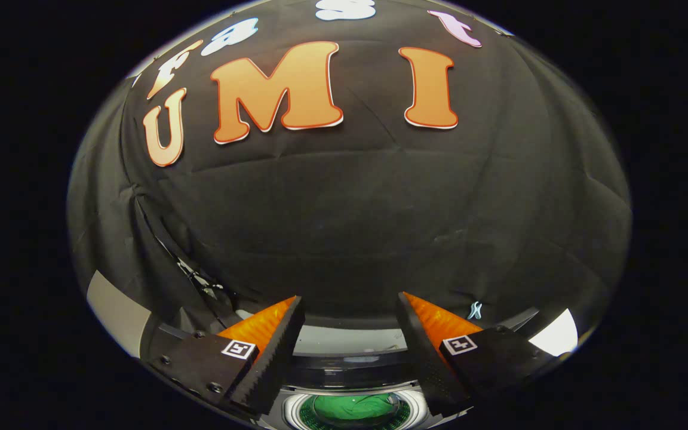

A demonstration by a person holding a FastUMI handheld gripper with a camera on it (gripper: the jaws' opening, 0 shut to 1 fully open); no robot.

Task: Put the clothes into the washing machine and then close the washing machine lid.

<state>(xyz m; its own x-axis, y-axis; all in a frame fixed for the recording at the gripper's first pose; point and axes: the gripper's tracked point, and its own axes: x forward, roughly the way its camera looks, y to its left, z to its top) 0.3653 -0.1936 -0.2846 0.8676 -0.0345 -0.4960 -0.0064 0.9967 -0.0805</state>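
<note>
My gripper (350,301) is open, its two black fingers with orange backs spread wide and nothing between them. It points mostly at the black cloth wall. Low between the fingers lies the top of the washing machine (350,345), a white and grey body. Its round drum opening (356,409) sits below and between the fingers, ringed in white, with something green (359,406) inside that looks like cloth. The lid's position cannot be made out from here.
The black cloth wall stands close behind the machine. Dark cables (200,280) hang down the wall to the left of the left finger. A small pale clip (475,310) is on the cloth beyond the right finger. White surface patches (553,334) show at right.
</note>
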